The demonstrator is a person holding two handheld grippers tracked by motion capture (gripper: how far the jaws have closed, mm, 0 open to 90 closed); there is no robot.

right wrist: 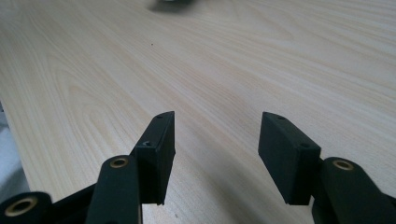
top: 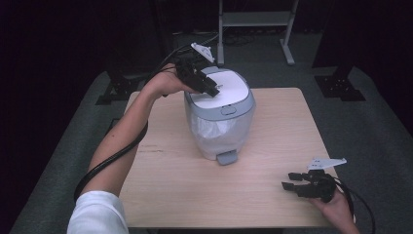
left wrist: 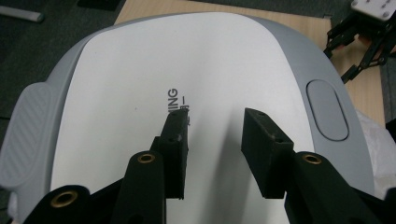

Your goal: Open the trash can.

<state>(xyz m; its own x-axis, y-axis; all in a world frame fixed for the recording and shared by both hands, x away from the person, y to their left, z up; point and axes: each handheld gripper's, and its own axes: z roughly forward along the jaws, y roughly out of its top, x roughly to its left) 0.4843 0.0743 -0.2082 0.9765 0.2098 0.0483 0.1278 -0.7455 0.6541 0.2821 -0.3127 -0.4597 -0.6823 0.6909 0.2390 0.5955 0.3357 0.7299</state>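
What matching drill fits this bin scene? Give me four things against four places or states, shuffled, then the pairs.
Things:
1. left gripper
2. right gripper
3. foot pedal
4. bin lid

Places or states:
A. grey, at the bin's base
B. white, shut
C. open, over the lid
D. open, near the table's front right corner

Pairs: 1-C, 2-D, 3-A, 4-B

Bin [top: 220, 122] stood on the surface [top: 170, 185], back-centre, lid [top: 221, 90] on top, pedal [top: 227, 157] at its foot on the near side. Left tool [top: 210, 89] was over the lid's left-rear part, jaws apart w/ nothing btwn them. Right tool [top: 290, 181] sat near the front-right corner of the surface, well apart from the bin, jaws apart, pointing left
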